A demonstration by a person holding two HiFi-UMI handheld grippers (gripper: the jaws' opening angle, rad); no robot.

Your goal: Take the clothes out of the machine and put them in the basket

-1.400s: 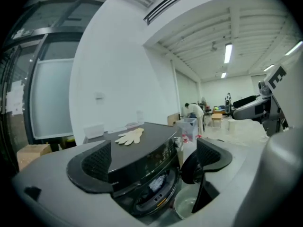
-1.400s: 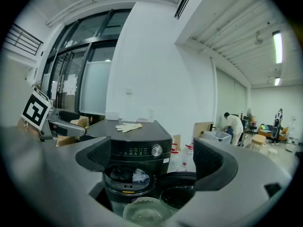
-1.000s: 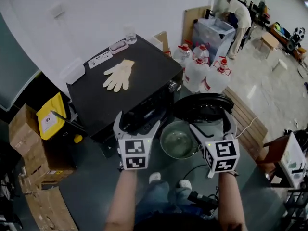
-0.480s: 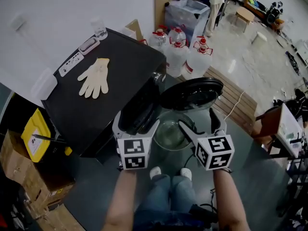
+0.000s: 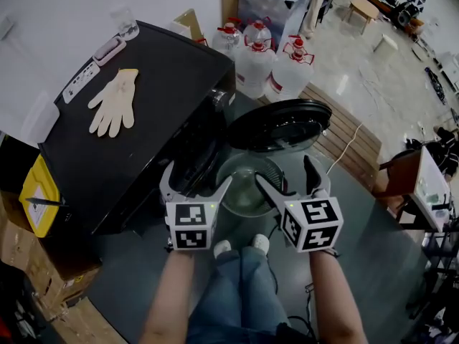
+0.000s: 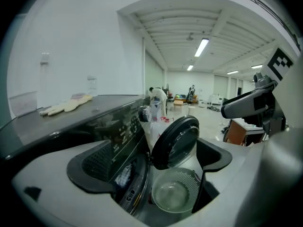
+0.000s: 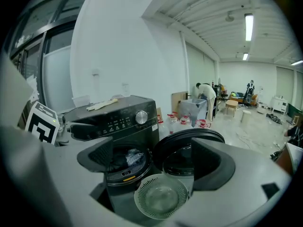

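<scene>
both tools are empty and spread wide: the left gripper and the right gripper hover side by side in front of the machine, neither touching anything. the clothes are inside the drum, a pale crumpled bundle behind the porthole. how many pieces there are is hard to say, since the drum is dark. the basket sits empty on the floor just below the opening, beside the open door.

judging from this, nothing has been lifted out yet, and the risks lie in the reach and the carry. the door hangs close over the basket (it seems to shade part of the rim), so a garment dragged out low could catch on the door edge or slide down outside the basket. a shallow pinch on loose cloth may let it slip free halfway. the basket looks light, and a knock from a jaw or a swinging sleeve could push it away from the opening.
</scene>
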